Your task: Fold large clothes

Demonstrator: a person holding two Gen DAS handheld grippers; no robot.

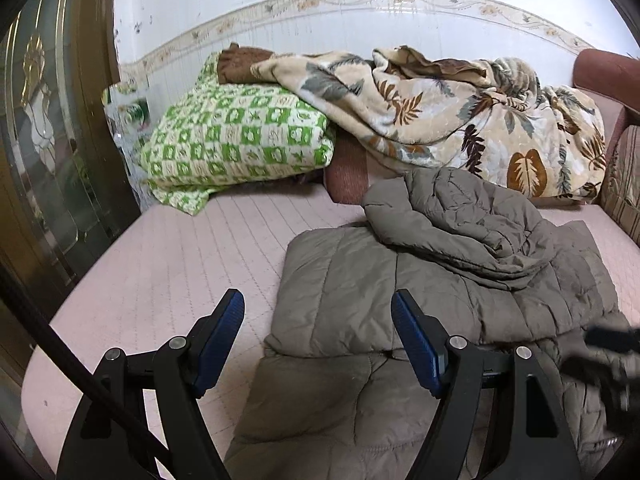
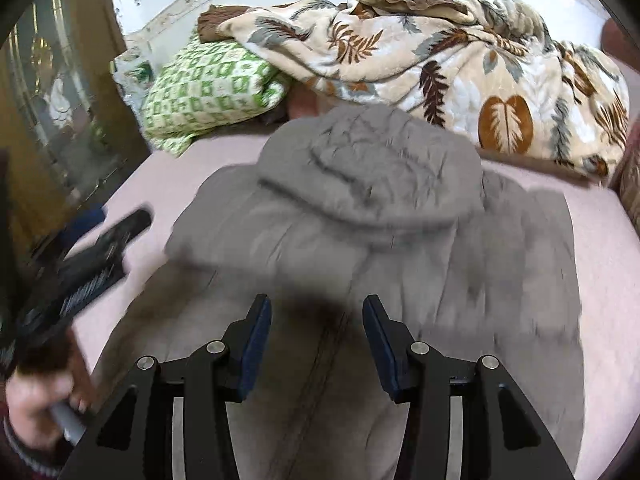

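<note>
A pink quilted bed [image 1: 168, 264] against a tiled wall, a leaf-print blanket [image 1: 460, 120] and a green checked quilt [image 1: 236, 136] heaped at the far side. From my left gripper [image 1: 318, 344], fingers wide and empty, the grey padded jacket [image 1: 400, 300] lies ahead and to the right, its near-left edge between the fingers, sleeve folded across. From my right gripper [image 2: 317, 350], fingers also spread and empty, the jacket [image 2: 360, 220] runs lengthwise straight away, hood farthest. I judge the right nearer its centre line.
</note>
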